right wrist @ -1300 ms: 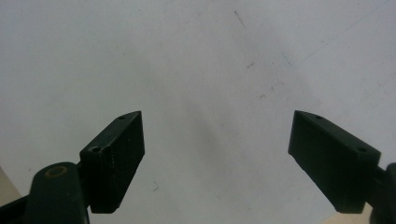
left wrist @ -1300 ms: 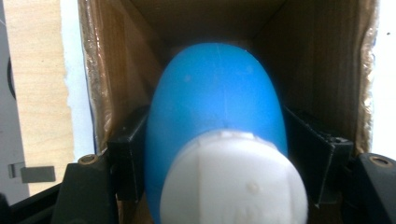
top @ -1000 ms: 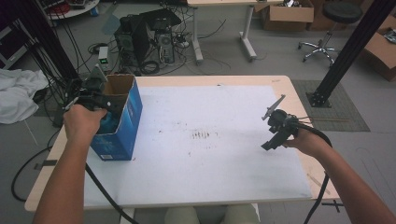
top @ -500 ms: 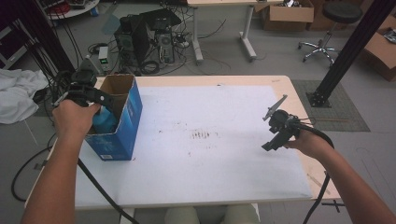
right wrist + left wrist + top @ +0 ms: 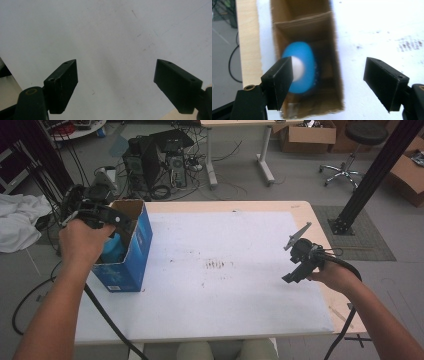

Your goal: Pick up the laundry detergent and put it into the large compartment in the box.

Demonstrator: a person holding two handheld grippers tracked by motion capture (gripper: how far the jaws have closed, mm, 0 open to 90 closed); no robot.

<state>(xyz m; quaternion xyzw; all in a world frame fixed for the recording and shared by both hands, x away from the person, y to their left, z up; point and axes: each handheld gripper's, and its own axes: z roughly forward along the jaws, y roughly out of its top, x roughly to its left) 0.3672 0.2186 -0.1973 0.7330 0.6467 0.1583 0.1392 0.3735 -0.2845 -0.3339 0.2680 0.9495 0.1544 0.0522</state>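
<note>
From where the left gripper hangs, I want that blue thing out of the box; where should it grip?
Come straight down through the box's open top and close on the blue object's rounded sides. It sits deep between cardboard walls, so the top is the only way in. It is blurred, so its exact shape is unclear.

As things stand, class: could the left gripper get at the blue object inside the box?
Probably yes: the left gripper hangs open above the blue box, whose top is open, with the blue object lying uncovered inside.
</note>
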